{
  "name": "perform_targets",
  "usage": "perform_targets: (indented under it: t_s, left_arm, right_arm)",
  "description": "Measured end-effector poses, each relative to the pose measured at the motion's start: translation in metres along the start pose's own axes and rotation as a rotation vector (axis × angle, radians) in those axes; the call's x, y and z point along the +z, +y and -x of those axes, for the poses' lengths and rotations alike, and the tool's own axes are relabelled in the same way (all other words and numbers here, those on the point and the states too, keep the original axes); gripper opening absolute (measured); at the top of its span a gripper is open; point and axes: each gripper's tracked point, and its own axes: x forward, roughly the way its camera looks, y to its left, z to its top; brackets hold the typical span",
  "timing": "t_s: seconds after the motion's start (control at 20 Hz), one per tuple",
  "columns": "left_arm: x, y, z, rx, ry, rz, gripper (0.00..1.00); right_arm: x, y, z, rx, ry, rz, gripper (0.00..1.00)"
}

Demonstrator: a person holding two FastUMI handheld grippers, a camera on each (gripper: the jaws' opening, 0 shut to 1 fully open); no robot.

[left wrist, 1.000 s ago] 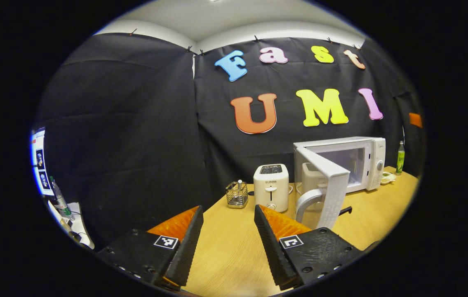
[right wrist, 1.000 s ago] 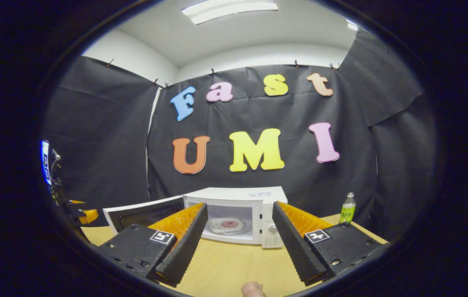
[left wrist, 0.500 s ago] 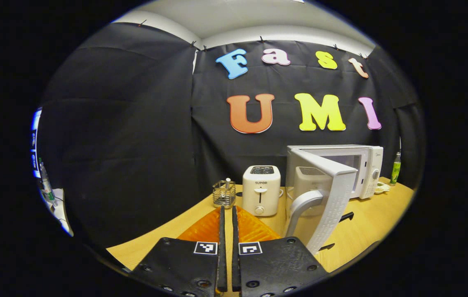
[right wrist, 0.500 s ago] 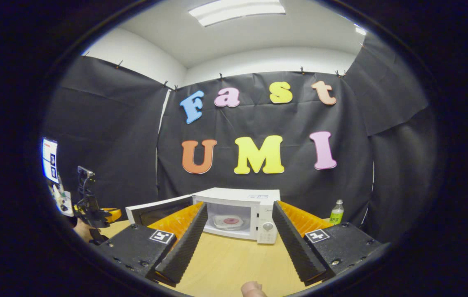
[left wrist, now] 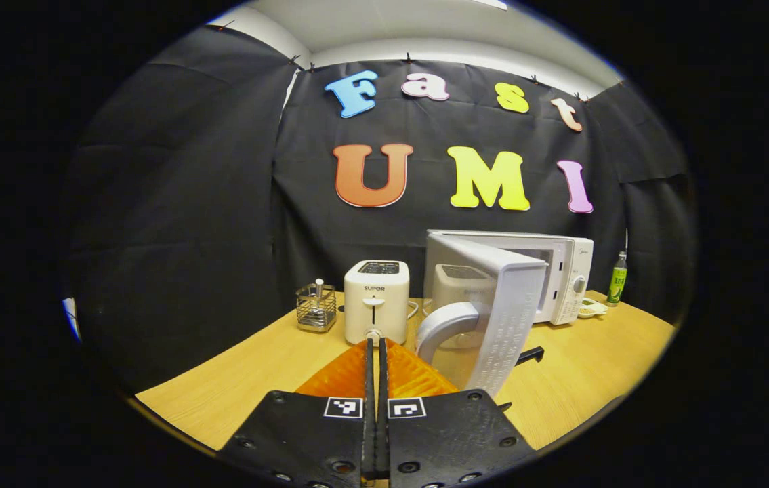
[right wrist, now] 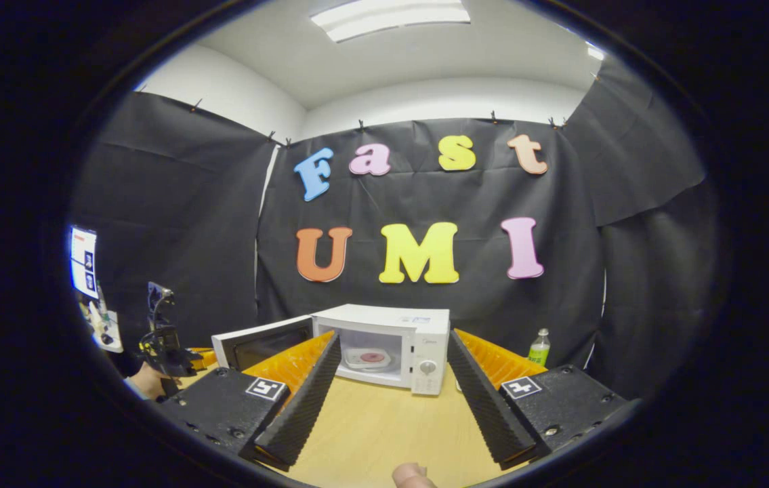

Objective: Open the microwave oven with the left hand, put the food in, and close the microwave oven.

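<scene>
Black cloth walls enclose the booth, and a wooden bench (left wrist: pixel 276 366) carries the appliances. From the left gripper view I read the left gripper (left wrist: pixel 375 359) with its fingers pressed together on nothing, held above the bench well short of the appliances. Ahead of it stands a white toaster (left wrist: pixel 377 301), with a wire basket (left wrist: pixel 316 308) to its left. Right of the toaster, the microwave oven (left wrist: pixel 564 271) has its door (left wrist: pixel 499 315) swung out toward the camera; the door handle (left wrist: pixel 442 325) faces the left gripper. A green bottle (left wrist: pixel 618 278) stands at the far right by the wall, with a small dish (left wrist: pixel 591 309) near it.

From the right gripper view I read the right gripper (right wrist: pixel 391 393) with its fingers spread wide, holding nothing, aimed at the microwave oven (right wrist: pixel 398 346). The door (right wrist: pixel 259 342) stands open to the left. The food (right wrist: pixel 372 357), a plate with a red centre, sits inside the cavity. The green bottle (right wrist: pixel 538 347) stands right of the oven.
</scene>
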Motion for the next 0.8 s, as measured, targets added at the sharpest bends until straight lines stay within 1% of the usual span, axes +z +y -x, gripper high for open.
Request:
perform_targets:
  t_s: [0.1, 0.25, 0.4, 0.55, 0.65, 0.8]
  left_arm:
    - [0.001, -0.019, -0.003, -0.048, 0.003, 0.014, 0.00]
    - [0.003, -0.044, -0.015, -0.092, -0.005, 0.009, 0.00]
    - [0.001, -0.074, -0.026, -0.158, 0.002, 0.002, 0.00]
    - [0.001, -0.104, -0.047, -0.203, -0.010, -0.010, 0.00]
    - [0.000, -0.130, -0.061, -0.249, -0.001, -0.004, 0.00]
    - [0.000, -0.159, -0.085, -0.279, -0.009, -0.014, 0.00]
  right_arm:
    - [0.003, -0.006, 0.001, -0.001, -0.003, -0.006, 1.00]
    - [0.001, -0.016, -0.001, 0.002, -0.012, -0.020, 1.00]
    - [-0.004, -0.030, -0.005, 0.000, -0.002, -0.025, 1.00]
    - [-0.003, -0.047, -0.011, -0.004, -0.011, -0.038, 1.00]
    - [-0.002, -0.060, -0.014, -0.012, -0.024, -0.038, 1.00]
    - [-0.009, -0.072, -0.024, -0.019, -0.030, -0.034, 1.00]
